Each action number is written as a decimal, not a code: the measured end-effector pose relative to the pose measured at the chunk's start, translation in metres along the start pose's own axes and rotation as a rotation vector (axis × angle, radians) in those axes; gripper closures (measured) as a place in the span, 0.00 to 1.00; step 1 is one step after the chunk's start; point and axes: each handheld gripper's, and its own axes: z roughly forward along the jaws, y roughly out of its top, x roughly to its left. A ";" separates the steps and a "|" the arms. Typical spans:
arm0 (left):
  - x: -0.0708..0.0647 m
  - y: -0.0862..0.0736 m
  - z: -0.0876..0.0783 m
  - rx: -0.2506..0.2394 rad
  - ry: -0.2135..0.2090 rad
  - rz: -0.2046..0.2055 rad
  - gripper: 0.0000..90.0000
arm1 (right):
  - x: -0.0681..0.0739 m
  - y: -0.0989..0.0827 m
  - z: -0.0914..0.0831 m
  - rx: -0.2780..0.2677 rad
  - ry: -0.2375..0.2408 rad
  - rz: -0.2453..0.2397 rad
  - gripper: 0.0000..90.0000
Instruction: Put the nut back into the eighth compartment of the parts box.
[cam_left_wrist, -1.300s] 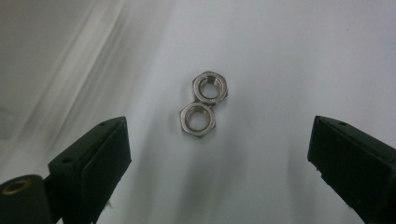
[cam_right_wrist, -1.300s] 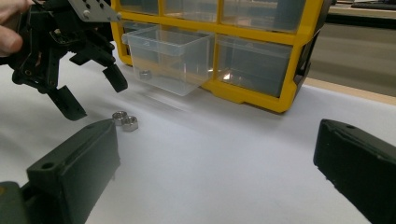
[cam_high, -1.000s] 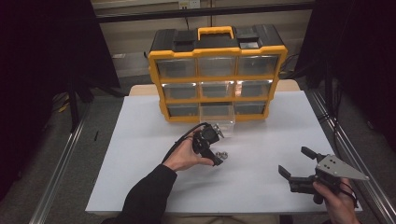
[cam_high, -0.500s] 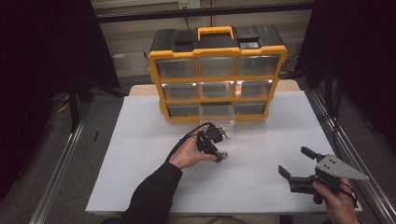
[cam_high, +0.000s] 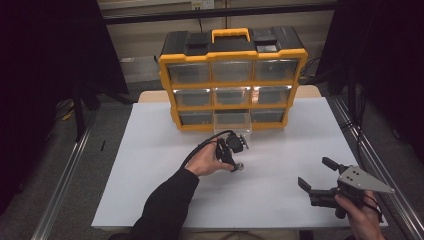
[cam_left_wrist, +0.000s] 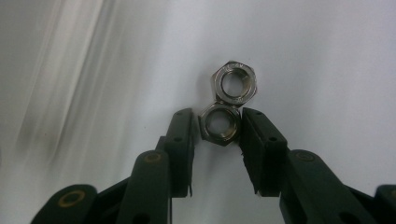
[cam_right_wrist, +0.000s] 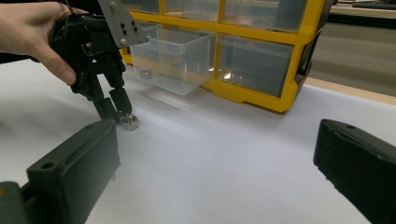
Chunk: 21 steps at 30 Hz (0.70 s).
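- Hex nut (cam_left_wrist: 219, 125) lies on the white table (cam_high: 280, 155), near the pulled-out clear drawer (cam_right_wrist: 175, 58), touching a second nut (cam_left_wrist: 235, 83).
- Left gripper (cam_left_wrist: 217, 133): jaws have just been closing, now pressing the nut's sides.
- Right gripper (cam_high: 316, 176), near right, gapes with nothing between its jaws.

A drawer organizer (cam_high: 232, 75) is standing at the far middle of the table (cam_high: 150, 150), its bottom-middle drawer (cam_high: 232, 121) pulled out toward the person and holding a nut (cam_right_wrist: 146, 73). Just in front of that drawer, the left gripper (cam_high: 235, 162) is pointing down at the table, its jaws lying to either side of the nearer nut (cam_left_wrist: 219, 124); a second nut (cam_left_wrist: 235, 83) is lying just beyond, touching the first. The right gripper (cam_high: 317, 180) is sitting well apart, at the near right of the table.
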 end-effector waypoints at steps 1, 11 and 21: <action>0.002 0.000 -0.001 0.017 -0.002 0.021 0.73 | 0.000 0.000 0.000 0.000 0.000 0.000 0.00; 0.005 0.000 -0.002 0.016 -0.008 0.018 0.78 | 0.000 0.000 0.000 -0.001 -0.001 0.001 0.00; 0.007 -0.002 -0.004 0.017 -0.027 0.019 0.78 | 0.000 0.000 -0.001 -0.003 -0.006 0.002 0.00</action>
